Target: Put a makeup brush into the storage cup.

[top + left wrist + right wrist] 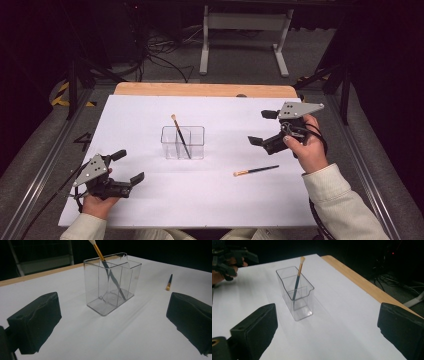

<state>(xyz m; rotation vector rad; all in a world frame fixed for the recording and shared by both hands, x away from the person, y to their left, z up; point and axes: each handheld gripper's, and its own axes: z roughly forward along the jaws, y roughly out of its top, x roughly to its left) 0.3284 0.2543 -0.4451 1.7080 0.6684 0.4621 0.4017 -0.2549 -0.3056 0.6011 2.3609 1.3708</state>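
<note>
Two brushes on my screen right now. One brush (256,170) lies flat on the white sheet (150,205), lower right of centre in the high view, its tan tip pointing left; in the left gripper view I see it small at the upper right (169,282). The other brush (180,136) stands tilted in the clear box (183,142) at the middle of the high frame, bristles up, leaning toward the upper left. In the right gripper view that standing brush (297,278) rests in the box's (295,293) far compartment. The box is divided and sits upright on the sheet.

My right gripper (262,128) hangs at the right of the high frame, just above the lying brush, jaws spread wide with nothing between them. My left gripper (128,166) sits at the lower left, well apart from the box, jaws also wide and holding nothing. A wooden table edge (205,90) runs along the top of the sheet.
</note>
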